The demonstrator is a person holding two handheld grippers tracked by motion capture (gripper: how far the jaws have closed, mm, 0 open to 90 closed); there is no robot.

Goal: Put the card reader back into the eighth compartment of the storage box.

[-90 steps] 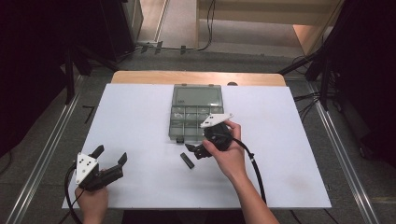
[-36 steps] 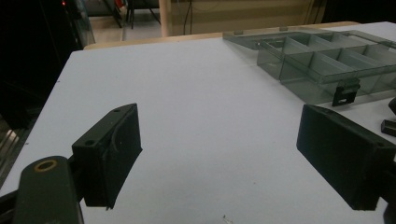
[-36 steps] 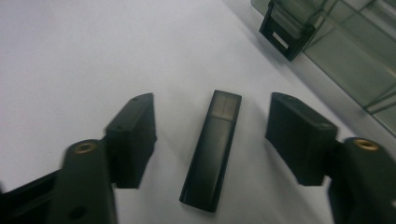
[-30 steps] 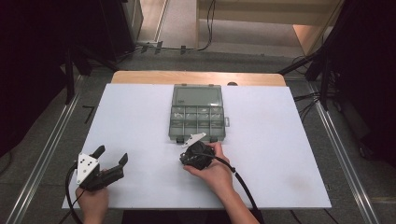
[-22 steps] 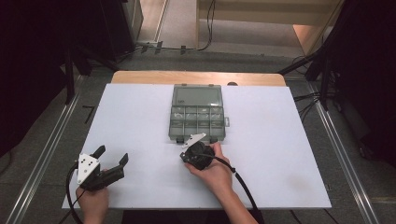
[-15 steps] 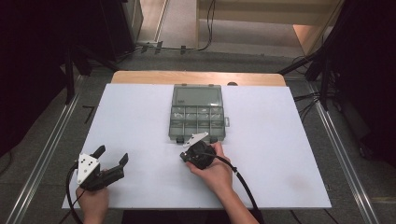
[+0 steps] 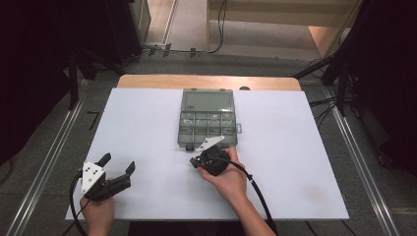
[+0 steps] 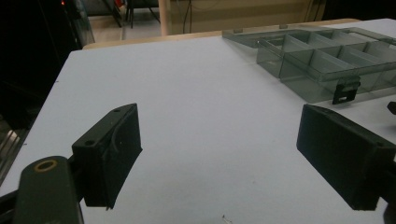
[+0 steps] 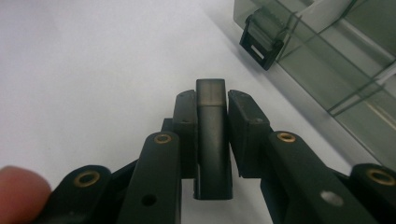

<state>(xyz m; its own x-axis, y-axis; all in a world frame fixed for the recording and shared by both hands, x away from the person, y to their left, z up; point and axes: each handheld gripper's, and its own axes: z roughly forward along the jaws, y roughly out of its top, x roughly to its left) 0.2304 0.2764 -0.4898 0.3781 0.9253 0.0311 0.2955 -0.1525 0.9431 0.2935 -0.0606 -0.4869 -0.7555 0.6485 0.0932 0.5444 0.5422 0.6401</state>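
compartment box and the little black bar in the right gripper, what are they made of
Compartment box: likely clear, smoke-tinted hard plastic; the dividers show through its glossy walls. Black bar: probably matte dark plastic with a smooth, dull face, though the look leaves it open.

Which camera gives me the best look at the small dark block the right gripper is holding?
The right gripper view: the small dark block stands close up between the right gripper's pads, clamped on both sides. In the high view the hand and gripper cover that spot, so the block cannot be made out. The left gripper view gives nothing clear of it.
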